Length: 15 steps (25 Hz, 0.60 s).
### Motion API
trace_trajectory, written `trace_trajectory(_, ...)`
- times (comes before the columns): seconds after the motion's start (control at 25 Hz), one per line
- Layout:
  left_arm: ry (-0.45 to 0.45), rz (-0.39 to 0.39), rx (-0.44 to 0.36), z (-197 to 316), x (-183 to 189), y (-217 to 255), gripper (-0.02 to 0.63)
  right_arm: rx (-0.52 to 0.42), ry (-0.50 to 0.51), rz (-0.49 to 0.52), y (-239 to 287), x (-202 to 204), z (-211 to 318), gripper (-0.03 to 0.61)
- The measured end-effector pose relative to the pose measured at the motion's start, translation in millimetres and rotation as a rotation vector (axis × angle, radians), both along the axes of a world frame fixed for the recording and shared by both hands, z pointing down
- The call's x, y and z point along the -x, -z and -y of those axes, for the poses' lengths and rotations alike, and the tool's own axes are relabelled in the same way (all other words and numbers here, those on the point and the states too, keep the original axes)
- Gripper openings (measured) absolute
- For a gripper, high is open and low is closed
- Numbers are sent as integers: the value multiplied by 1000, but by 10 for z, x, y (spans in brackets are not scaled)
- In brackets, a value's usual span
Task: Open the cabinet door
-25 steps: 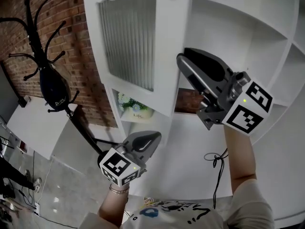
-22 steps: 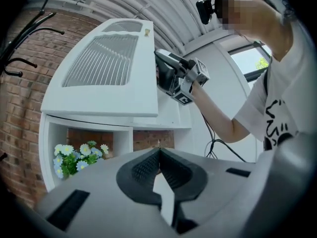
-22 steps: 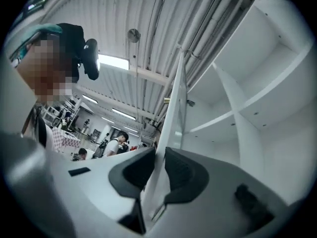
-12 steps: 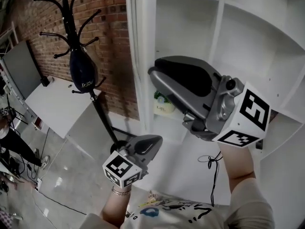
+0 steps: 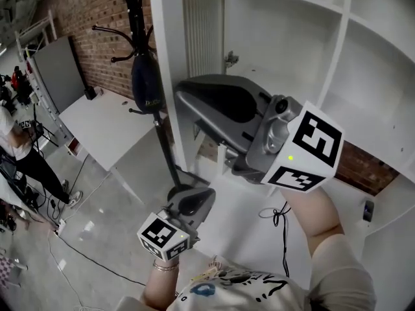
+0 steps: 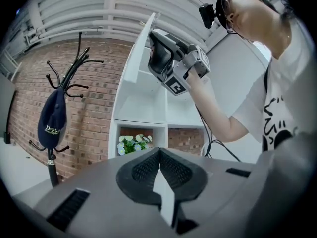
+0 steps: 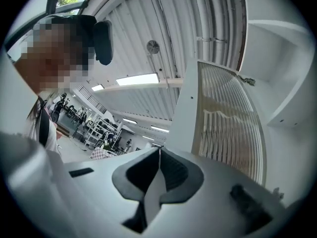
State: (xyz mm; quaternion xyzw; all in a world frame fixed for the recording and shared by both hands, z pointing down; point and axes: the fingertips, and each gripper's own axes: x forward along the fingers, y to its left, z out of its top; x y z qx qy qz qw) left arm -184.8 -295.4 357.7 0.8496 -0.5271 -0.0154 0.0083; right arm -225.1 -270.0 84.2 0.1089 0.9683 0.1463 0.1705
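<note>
The white cabinet door (image 5: pixel 170 57) with its ribbed glass panel (image 5: pixel 204 24) stands swung open, seen almost edge-on in the head view. My right gripper (image 5: pixel 180 91) hangs in front of the door's lower part. Its jaws have just been closing and are shut with nothing between them. In the right gripper view the gripper (image 7: pixel 159 150) points past the door (image 7: pixel 225 128), whose inner face lies to its right. My left gripper (image 5: pixel 206 195) is lower and nearer the person, shut and empty. The left gripper view shows the gripper (image 6: pixel 159 150) pointing at the cabinet, with the right gripper (image 6: pixel 171 66) above.
Open white shelves (image 5: pixel 285 50) fill the cabinet behind the door. A black coat stand (image 5: pixel 139 57) with a dark cap stands left of the door by a brick wall. A white table (image 5: pixel 110 125) lies at the left. A pot of flowers (image 6: pixel 130 144) sits in a low compartment.
The door has swung from facing me to nearly edge-on and wide open. Both grippers have moved left across the view, and the right gripper now sits lower along the door.
</note>
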Motion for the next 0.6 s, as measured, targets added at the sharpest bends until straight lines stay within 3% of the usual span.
trace_trajectory(0.28,72,-1,11,-70,164,-68,15,30,34,-33,-184,166,71,31)
trace_trajectory(0.6,38,-15,34,-25,86,-159,14,98,-24,-54,-521,35,291,31)
